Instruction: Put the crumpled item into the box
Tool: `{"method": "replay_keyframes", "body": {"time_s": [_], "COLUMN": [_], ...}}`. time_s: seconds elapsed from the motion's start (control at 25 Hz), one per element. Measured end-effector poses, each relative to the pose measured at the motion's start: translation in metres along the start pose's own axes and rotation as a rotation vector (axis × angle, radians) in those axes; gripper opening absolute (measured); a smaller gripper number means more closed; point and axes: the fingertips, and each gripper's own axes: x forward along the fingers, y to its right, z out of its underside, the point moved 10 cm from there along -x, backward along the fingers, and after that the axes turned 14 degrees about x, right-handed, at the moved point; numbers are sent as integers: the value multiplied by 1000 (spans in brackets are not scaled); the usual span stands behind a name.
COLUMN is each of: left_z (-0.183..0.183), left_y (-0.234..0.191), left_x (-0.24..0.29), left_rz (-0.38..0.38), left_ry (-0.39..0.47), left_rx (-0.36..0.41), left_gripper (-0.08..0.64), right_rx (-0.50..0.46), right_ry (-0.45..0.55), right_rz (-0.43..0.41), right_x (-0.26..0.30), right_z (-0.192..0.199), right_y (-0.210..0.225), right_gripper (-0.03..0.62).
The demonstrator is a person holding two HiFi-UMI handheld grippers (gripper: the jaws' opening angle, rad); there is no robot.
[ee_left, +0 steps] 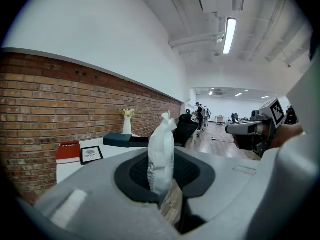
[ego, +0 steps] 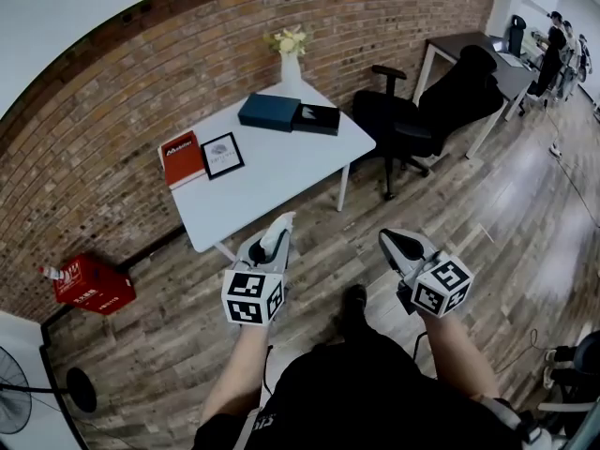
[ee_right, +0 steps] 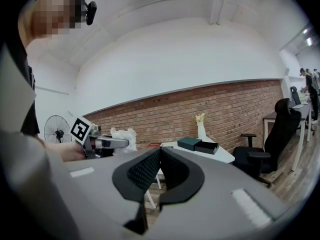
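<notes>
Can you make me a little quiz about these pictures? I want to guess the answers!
1. Which gripper grips the white crumpled item? A: left. B: right.
2. True or false: the dark box stands on the white table.
3. Fill in: the wall behind the table is made of ____.
Key: 1 A, the left gripper; 2 true; 3 brick.

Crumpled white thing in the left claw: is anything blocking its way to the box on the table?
Nothing visible blocks it. The left claw holds the crumpled item over the floor, and the open box sits on the white table's far side with only bare tabletop before it.
</notes>
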Motion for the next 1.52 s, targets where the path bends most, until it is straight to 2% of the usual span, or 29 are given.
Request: {"method": "replay_keyframes", "body": {"time_s": [0.56, 0.88, 1.16, 1.52], "left_z": [-46, -72, -90, -90], "left_y": [-35, -42, -38, -59], "left_x": [166, 245, 275, 299], "left_rz": [-11, -22, -41, -59], "left_ry": [-63, -90, -81, -69], "left_rx": [8, 16, 19, -2], "left_gripper": [67, 67, 67, 67], "right_rx": [79, 103, 101, 89], "right_ry": [-10, -16, -12, -36], "right_rz": [-35, -47, -54, -82], "right_x": [89, 112, 114, 146], "right_z": [-62, -94, -115, -127], "right_y": [153, 227, 264, 277], "right_gripper": [0, 0, 0, 0]}}
